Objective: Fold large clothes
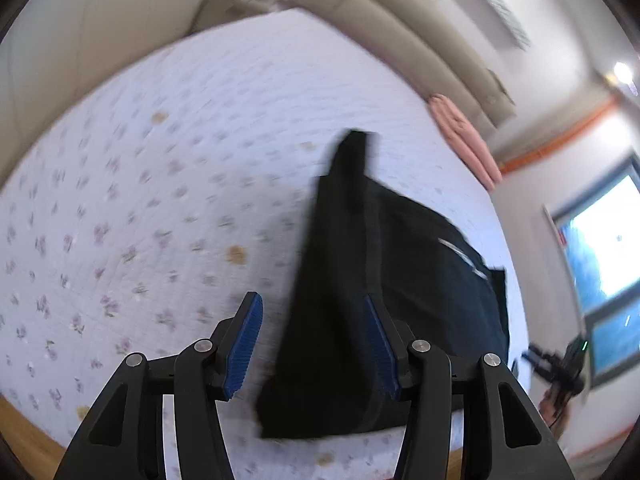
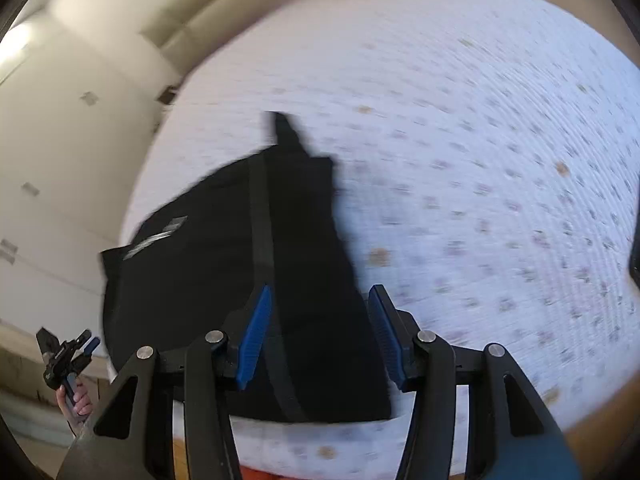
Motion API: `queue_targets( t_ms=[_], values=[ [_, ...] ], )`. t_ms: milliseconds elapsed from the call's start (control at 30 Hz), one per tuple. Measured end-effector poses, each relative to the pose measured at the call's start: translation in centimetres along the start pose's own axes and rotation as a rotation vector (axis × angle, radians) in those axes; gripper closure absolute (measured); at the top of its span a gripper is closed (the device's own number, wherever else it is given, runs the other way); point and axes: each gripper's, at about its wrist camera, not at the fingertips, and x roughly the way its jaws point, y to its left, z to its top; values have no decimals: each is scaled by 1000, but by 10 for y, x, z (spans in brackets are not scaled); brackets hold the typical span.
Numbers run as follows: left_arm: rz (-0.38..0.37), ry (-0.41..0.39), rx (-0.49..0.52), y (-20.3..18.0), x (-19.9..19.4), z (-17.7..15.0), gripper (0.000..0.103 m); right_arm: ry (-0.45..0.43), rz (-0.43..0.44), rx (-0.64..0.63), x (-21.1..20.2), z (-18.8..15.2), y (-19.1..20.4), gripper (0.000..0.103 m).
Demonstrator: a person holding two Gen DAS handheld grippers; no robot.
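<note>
Black garment (image 1: 352, 280) lain on bed (image 1: 160, 160) near front edge, partly folded. Left gripper (image 1: 316, 344), right gripper (image 2: 320, 336) both spread wide, nothing gripped. Near hem to be pinched at both corners; layers gathered together before lifting.

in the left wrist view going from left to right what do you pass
Floral quilted bedspread → black folded garment → pink cloth at the headboard → bright window.
</note>
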Motion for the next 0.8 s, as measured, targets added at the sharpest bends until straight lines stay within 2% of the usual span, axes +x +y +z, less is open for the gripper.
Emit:
queue_targets(
  t_ms=[33, 100, 167, 233, 333, 433, 567, 667, 733, 800],
  values=[
    [6, -5, 34, -16, -1, -6, 46, -2, -13, -26, 1, -2, 11, 47],
    [36, -4, 107, -45, 0, -16, 44, -13, -95, -112, 12, -8, 46, 47],
    [87, 31, 169, -63, 20, -28, 43, 4, -185, -184, 36, -17, 75, 47],
    [160, 74, 196, -68, 47, -42, 43, 40, -233, -192, 60, -26, 80, 48],
    [243, 131, 228, -63, 87, -56, 41, 104, -352, -212, 105, -48, 74, 48],
    [237, 162, 164, -48, 107, -58, 38, 97, -367, -202, 119, -50, 69, 47],
    [274, 171, 166, -50, 106, -50, 34, 90, -382, -205, 121, -51, 67, 47],
    [329, 131, 241, -64, 86, -55, 34, 95, -383, -178, 113, -50, 66, 47],
    [333, 111, 261, -73, 70, -57, 34, 88, -346, -141, 93, -53, 69, 47],
    [329, 78, 274, -83, 42, -60, 34, 52, -350, -137, 71, -57, 75, 46]
  ],
)
